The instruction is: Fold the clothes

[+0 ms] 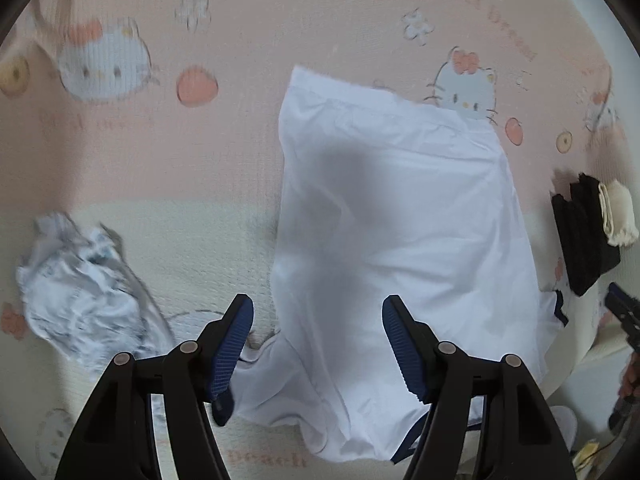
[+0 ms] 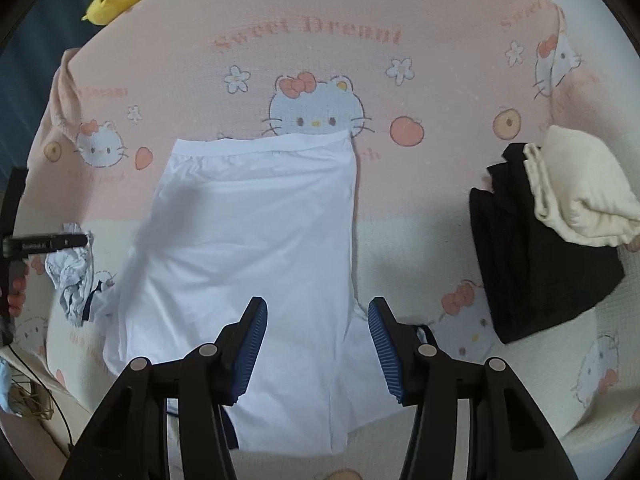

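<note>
A white garment (image 1: 400, 220) with dark navy trim lies flat on the pink cartoon-cat bedsheet (image 1: 224, 140), folded into a long panel. My left gripper (image 1: 316, 308) hovers over its near end, open, with nothing between the blue pads. In the right wrist view the same white garment (image 2: 248, 232) fills the middle, and my right gripper (image 2: 318, 306) is open above its near right edge, pressing on nothing. The left gripper's body (image 2: 44, 242) shows at the left rim there. The right gripper's body (image 1: 624, 316) shows at the right rim of the left wrist view.
A crumpled white and blue patterned garment (image 1: 80, 292) (image 2: 72, 272) lies left of the white one. To the right is a folded black garment (image 2: 536, 252) (image 1: 580, 236) with a folded cream one (image 2: 580, 196) (image 1: 618, 216) on it. A yellow plush toy (image 2: 116, 0) sits at the far left.
</note>
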`<state>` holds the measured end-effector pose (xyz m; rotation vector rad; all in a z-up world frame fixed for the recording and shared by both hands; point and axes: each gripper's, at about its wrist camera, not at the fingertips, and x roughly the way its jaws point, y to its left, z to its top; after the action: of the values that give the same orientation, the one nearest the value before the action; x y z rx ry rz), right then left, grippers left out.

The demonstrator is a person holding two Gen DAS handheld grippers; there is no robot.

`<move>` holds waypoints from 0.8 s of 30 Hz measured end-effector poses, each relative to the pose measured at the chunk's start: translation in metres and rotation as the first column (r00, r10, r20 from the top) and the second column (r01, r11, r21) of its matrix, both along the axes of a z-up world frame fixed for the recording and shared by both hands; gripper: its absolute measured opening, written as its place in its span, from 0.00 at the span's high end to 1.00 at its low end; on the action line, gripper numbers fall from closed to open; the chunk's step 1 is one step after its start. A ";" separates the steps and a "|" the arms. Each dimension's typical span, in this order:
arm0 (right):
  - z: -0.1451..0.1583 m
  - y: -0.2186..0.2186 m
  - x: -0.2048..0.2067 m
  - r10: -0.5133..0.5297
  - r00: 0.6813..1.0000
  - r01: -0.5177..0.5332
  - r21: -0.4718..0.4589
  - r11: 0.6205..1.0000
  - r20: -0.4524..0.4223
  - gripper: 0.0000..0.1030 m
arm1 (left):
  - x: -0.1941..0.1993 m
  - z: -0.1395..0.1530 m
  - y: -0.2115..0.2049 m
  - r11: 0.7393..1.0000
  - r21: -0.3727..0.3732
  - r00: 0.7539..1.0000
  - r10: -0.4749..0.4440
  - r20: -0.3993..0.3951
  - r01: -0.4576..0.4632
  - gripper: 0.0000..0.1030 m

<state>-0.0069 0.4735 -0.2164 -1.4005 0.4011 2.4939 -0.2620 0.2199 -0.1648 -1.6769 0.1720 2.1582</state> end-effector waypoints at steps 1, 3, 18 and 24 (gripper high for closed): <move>-0.007 0.005 -0.007 -0.007 1.000 0.007 -0.016 1.000 0.013 0.49 | -0.006 -0.009 0.001 1.000 -0.013 1.000 -0.007 0.011 0.007 0.37; -0.023 0.017 -0.022 -0.022 0.999 0.024 -0.049 0.999 0.036 0.49 | -0.020 -0.023 0.001 1.000 -0.027 1.000 0.009 0.014 -0.008 0.37; -0.109 0.104 -0.155 -0.102 0.987 0.123 -0.169 0.978 0.126 0.49 | -0.155 -0.092 0.008 0.954 0.109 0.956 0.266 0.124 -0.279 0.37; -0.121 0.124 -0.209 -0.072 0.988 0.089 -0.129 0.988 0.135 0.49 | -0.191 -0.098 0.035 0.957 0.087 0.960 0.268 0.083 -0.275 0.37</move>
<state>-0.2161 0.5971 -0.3375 -1.5544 0.5965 2.3340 -0.4527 0.2546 -0.2623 -1.8046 -0.1936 2.2543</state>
